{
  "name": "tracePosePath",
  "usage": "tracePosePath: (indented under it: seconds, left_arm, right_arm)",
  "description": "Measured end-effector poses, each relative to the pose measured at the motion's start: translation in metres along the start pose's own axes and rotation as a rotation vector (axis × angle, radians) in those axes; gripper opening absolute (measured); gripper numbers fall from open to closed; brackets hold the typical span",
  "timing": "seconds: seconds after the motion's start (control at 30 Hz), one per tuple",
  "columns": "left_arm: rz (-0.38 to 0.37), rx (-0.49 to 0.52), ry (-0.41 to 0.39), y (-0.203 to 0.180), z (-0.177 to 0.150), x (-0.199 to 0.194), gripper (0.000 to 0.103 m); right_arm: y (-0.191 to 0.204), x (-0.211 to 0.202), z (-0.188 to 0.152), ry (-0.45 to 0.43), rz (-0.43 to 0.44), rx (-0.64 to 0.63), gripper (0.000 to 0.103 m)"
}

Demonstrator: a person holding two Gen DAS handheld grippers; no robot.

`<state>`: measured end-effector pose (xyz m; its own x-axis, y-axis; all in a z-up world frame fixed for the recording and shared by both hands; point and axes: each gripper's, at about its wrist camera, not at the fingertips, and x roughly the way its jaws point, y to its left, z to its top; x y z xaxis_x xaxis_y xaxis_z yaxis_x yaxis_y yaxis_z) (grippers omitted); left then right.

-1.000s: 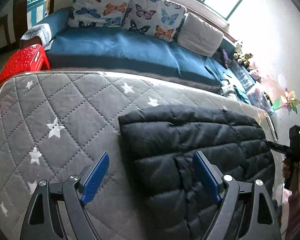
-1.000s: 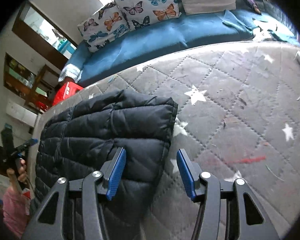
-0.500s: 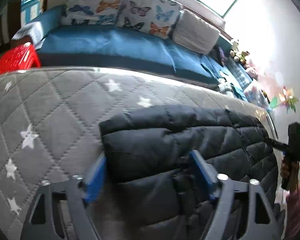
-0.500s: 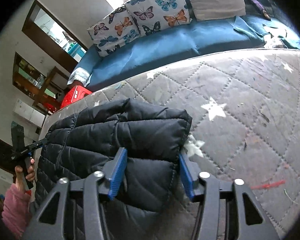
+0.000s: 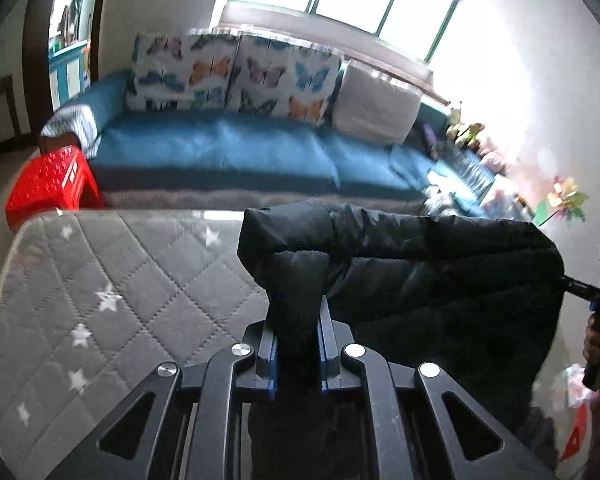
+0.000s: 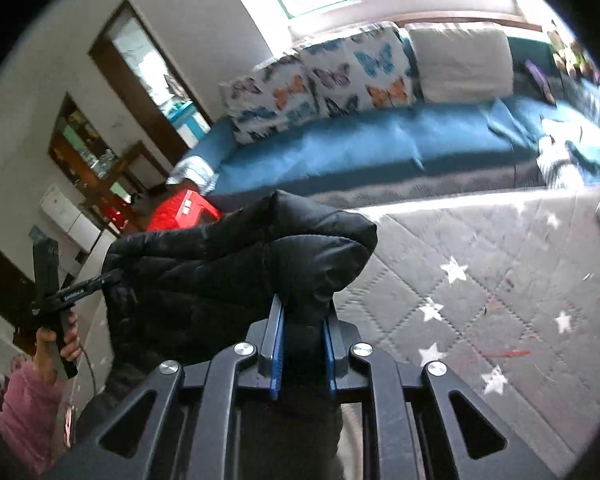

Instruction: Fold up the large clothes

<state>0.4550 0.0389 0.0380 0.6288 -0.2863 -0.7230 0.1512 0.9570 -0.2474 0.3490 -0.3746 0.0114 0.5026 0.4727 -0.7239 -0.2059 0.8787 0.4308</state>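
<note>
A black puffer jacket hangs stretched between my two grippers, lifted off the grey star-quilted mattress. My left gripper has its jaws closing on a bunched left corner of the jacket, with its blue pads pressed on the fabric. In the right wrist view my right gripper is likewise closing on the jacket's right corner, pads against it. Each view also shows the other gripper at the far end of the jacket: the right one and the left one.
A blue sofa with butterfly cushions runs behind the mattress. A red plastic stool stands at the mattress's far left corner. A hand in a pink sleeve holds the left gripper. Shelves line the left wall.
Both grippers went from open over the flat jacket to closed on its near corners. They rose, and the jacket's near edge came up off the mattress.
</note>
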Motion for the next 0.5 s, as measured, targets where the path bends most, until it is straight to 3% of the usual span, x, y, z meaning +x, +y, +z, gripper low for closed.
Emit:
tracePosePath:
  seconds: [0.27, 0.5]
  left_arm:
    - [-0.069, 0.031, -0.197, -0.029, -0.038, -0.165, 0.014]
    - [-0.112, 0.076, -0.336, -0.042, -0.139, -0.297, 0.013]
  right_arm:
    - [0.063, -0.113, -0.032, -0.137, 0.025, -0.087, 0.017]
    - [0.094, -0.182, -0.086, -0.231, 0.067, -0.155, 0.017]
